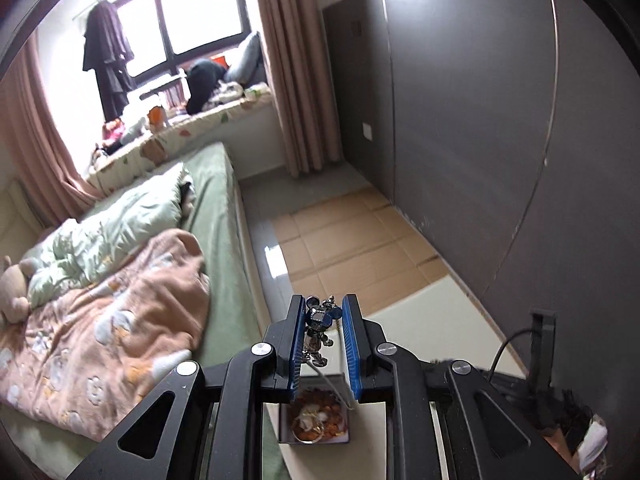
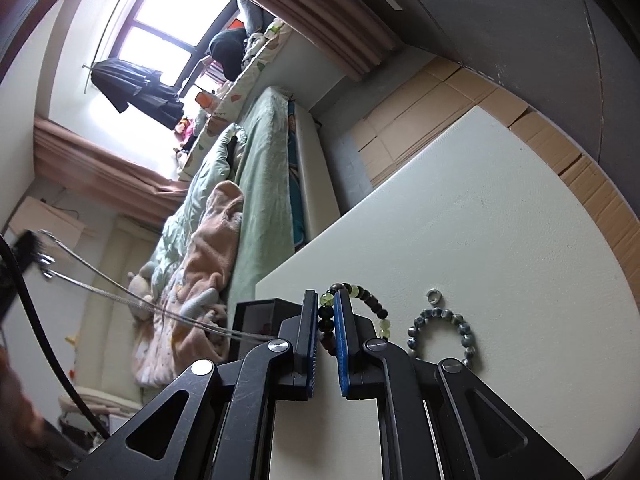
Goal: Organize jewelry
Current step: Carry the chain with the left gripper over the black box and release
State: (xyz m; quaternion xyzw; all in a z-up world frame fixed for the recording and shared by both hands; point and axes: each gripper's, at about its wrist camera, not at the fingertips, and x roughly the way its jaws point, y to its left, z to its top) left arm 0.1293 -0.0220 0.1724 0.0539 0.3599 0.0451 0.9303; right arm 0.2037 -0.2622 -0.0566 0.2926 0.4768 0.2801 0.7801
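My left gripper (image 1: 322, 312) is shut on a silver and blue mouse-figure pendant (image 1: 318, 322) and holds it high above an open jewelry box (image 1: 316, 420); its silver chain (image 1: 334, 384) hangs down toward the box, which holds gold and orange pieces. My right gripper (image 2: 327, 312) is shut on a dark and green bead bracelet (image 2: 362, 300) lying on the white table (image 2: 480, 220). A blue-grey bead bracelet (image 2: 442, 334) and a small silver ring (image 2: 433, 296) lie to its right. The chain (image 2: 120, 288) crosses the right wrist view toward the dark box (image 2: 256, 320).
A bed with a green sheet and pink blanket (image 1: 120, 280) runs along the left of the table. A grey wardrobe (image 1: 480, 120) stands on the right, with cardboard sheets (image 1: 352, 240) on the floor. A black cable and stand (image 1: 540, 340) sit at the table's right edge.
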